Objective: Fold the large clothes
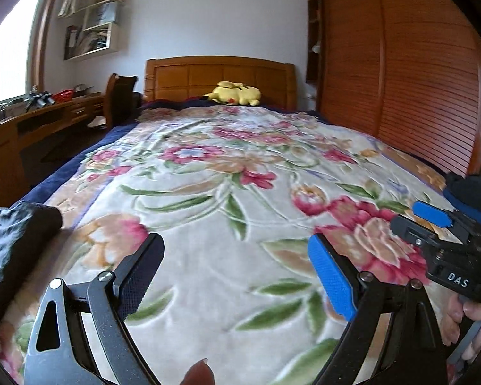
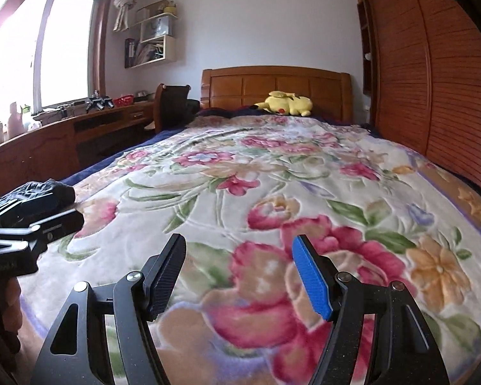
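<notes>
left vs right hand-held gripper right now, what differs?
The left hand-held gripper gapes wider than the right hand-held gripper. The left one is nearest the dark garment at the bed's left edge; the right one hangs over big red flowers on the blanket. Shared: both open and empty, each with one black and one blue pad.

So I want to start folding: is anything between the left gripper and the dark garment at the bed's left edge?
Nothing visible. The left gripper is open and empty over the floral blanket; the dark garment lies to its left, with only bare blanket between them.
</notes>
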The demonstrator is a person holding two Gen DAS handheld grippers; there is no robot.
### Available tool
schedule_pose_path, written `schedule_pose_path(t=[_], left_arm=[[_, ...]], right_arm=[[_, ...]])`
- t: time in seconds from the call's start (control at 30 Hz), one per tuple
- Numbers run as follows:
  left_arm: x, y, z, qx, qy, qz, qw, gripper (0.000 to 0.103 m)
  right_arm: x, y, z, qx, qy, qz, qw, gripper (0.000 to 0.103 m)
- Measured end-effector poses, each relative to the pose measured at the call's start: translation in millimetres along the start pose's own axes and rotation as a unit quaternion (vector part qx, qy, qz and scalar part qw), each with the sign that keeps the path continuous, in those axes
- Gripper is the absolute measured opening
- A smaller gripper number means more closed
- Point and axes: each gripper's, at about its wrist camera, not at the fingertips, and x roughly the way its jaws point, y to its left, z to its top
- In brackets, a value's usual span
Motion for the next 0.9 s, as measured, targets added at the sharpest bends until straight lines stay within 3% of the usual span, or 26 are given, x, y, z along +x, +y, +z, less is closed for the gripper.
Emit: schedule_pose_path(t=[0.23,0.9], left_arm=[[-4,11,-3,-0.007,-0.007,0.014,0.9999,0.092],[-11,5,-13,0.006,-0.016,0.021,0.9996,0.092]], right_arm=[[12,-1,-7,-0.015,-0.029,-0.008,0.999,0.071],[28,-8,-9,0.009,-0.034,0.000,0.999,0.071]])
